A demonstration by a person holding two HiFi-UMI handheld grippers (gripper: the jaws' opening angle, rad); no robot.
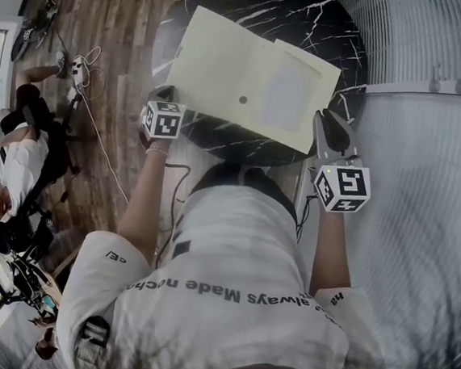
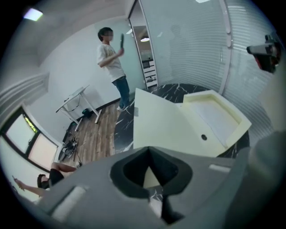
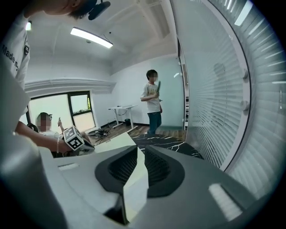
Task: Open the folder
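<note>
My right claw (image 3: 138, 154) was clamped on the near edge of the pale folder (image 1: 241, 75) and my left claw (image 2: 148, 154) pinched the other near corner, the folder stretching away from both over the dark counter (image 1: 311, 17), long axis claw to claw.

The bare left forearm (image 1: 142, 203) and right forearm (image 1: 331, 246) reach forward from the torso, roughly parallel. The left gripper (image 1: 166, 96) tilts downward, its jaws closed on a corner of the folder (image 1: 241, 75). The right gripper (image 1: 324, 124) points closer to level, its jaws pinching a thin sheet of the folder.
</note>
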